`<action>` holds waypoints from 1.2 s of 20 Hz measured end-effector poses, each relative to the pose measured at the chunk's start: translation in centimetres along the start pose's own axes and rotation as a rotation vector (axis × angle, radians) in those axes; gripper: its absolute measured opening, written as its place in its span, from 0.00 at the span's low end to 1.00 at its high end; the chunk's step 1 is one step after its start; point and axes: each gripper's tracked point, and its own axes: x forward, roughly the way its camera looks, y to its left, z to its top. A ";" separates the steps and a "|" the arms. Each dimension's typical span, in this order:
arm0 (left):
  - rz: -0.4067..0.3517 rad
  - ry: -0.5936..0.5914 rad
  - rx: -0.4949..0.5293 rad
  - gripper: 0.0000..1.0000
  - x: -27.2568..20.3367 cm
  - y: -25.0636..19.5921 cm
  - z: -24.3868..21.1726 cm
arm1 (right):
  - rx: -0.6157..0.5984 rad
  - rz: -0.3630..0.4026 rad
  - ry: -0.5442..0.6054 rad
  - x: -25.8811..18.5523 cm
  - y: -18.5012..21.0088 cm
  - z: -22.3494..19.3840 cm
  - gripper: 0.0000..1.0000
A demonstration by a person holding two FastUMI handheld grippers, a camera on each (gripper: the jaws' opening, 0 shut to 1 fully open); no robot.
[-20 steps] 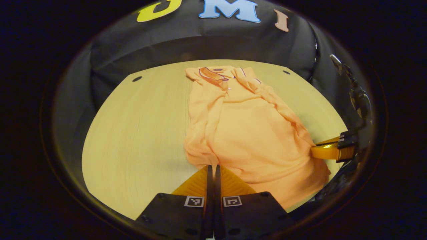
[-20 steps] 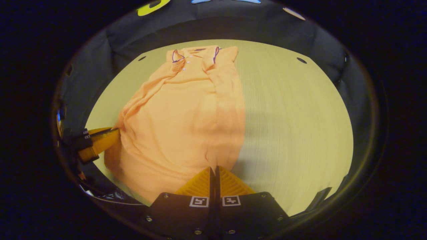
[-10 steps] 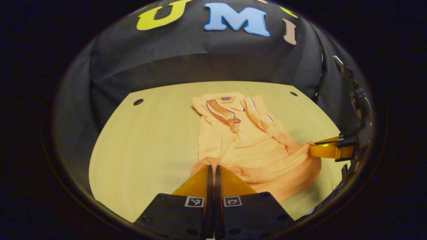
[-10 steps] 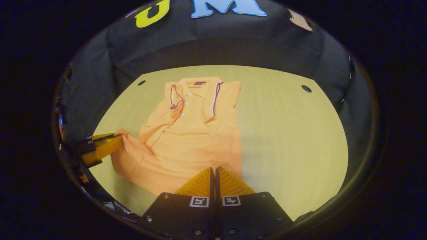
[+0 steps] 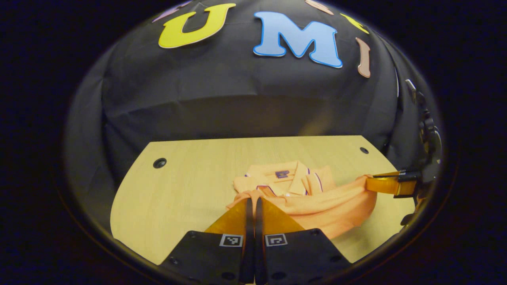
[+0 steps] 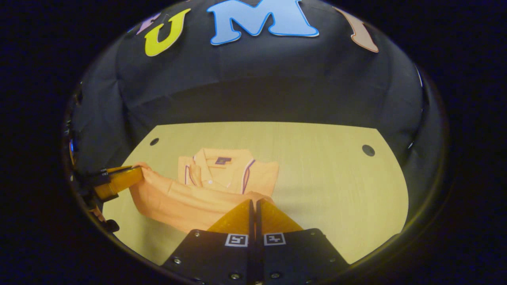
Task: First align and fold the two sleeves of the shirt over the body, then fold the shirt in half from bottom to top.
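Left gripper view: hem carried up toward the collar, both grips closed on cloth.

Nearest, at bottom centre, my left gripper [image 5: 252,202] has its jaws pressed together on one hem corner of the shirt [image 5: 317,206]; in the right gripper view my right gripper [image 6: 253,204] is clamped the same way on the other corner. I judge I hold both corners so the hem travels level. Farther up, mid-frame, the collar [image 6: 222,168] lies flat on the table [image 6: 336,178], hem draped just before it.
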 end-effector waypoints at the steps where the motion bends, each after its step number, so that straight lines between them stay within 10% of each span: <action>1: -0.002 -0.007 0.003 0.06 1.1 0.3 0.7 | 0.000 -0.002 -0.012 0.9 -0.3 1.1 0.00; 13: -0.023 -0.068 0.002 0.07 14.4 3.5 6.3 | 0.044 -0.009 -0.136 12.5 -2.4 9.6 0.00; 24: -0.023 -0.003 0.051 0.06 21.5 3.5 1.9 | 0.045 -0.033 -0.096 19.7 -4.0 7.2 0.00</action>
